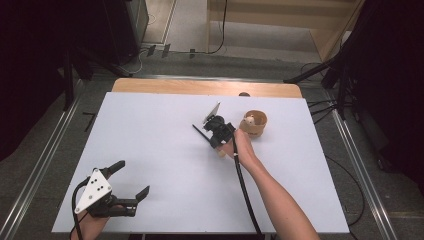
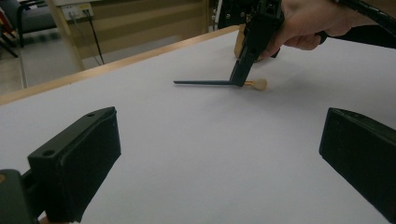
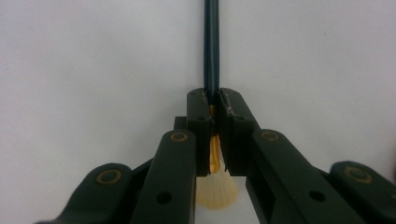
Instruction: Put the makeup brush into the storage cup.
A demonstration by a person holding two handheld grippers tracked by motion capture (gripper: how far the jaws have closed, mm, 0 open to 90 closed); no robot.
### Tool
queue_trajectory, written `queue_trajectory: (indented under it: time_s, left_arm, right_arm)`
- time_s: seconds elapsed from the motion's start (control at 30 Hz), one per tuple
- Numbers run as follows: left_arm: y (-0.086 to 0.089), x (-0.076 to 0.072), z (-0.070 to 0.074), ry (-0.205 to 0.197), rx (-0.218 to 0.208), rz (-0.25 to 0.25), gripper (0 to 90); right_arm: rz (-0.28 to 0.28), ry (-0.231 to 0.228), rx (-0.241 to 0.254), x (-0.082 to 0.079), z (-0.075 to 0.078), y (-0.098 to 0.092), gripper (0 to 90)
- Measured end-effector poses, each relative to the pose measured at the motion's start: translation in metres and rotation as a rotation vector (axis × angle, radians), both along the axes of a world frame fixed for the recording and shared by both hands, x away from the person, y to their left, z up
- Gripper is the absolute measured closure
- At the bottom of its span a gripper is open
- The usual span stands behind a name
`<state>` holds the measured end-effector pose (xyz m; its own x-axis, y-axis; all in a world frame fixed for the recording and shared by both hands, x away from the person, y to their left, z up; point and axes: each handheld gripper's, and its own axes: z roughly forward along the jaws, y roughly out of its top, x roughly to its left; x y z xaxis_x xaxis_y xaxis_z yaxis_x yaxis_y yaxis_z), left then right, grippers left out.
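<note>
A small brush lies flat on the white table (image 1: 150,150): its thin dark handle (image 3: 211,46) leads to a gold ferrule and pale bristles (image 3: 215,189). My right gripper (image 3: 214,100) is shut on the brush at the ferrule, with the handle (image 2: 203,83) sticking out past the jaws and the bristles (image 2: 260,84) behind them. In the high view this right gripper (image 1: 215,142) is right of the table's centre. My left gripper (image 1: 132,178) rests open near the front left corner, and nothing is between its jaws (image 2: 217,126).
A round wooden cup (image 1: 253,126) with a pale object inside stands just right of the right gripper. A wooden strip (image 1: 200,87) runs along the table's far edge. The right gripper's cable (image 1: 245,190) trails back along the forearm. Floor rails flank the table.
</note>
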<state>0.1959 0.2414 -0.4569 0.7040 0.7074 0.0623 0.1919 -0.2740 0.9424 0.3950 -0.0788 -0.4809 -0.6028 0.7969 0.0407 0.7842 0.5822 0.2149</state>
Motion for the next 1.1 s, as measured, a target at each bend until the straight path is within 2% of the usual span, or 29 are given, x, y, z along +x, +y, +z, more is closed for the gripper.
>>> queue_trajectory:
  time_s: [0.27, 0.47, 0.83, 1.1]
  left_arm:
    - [-0.001, 0.0, 0.0, 0.0, 0.0, -0.001, 0.0]
    - [-0.001, 0.0, 0.0, 0.001, 0.002, 0.0, 0.0]
    - [-0.001, 0.0, 0.0, 0.002, 0.006, 0.002, 0.0]
    - [-0.001, 0.001, 0.0, 0.001, 0.005, -0.001, 0.0]
  right_arm:
    - [-0.003, -0.016, 0.025, -0.003, 0.009, -0.009, 84.9]
    - [0.016, -0.03, 0.04, -0.006, 0.016, -0.015, 84.9]
    - [0.04, -0.029, 0.028, -0.015, 0.026, -0.026, 84.9]
    - [0.085, -0.033, 0.02, -0.022, 0.031, -0.032, 84.9]
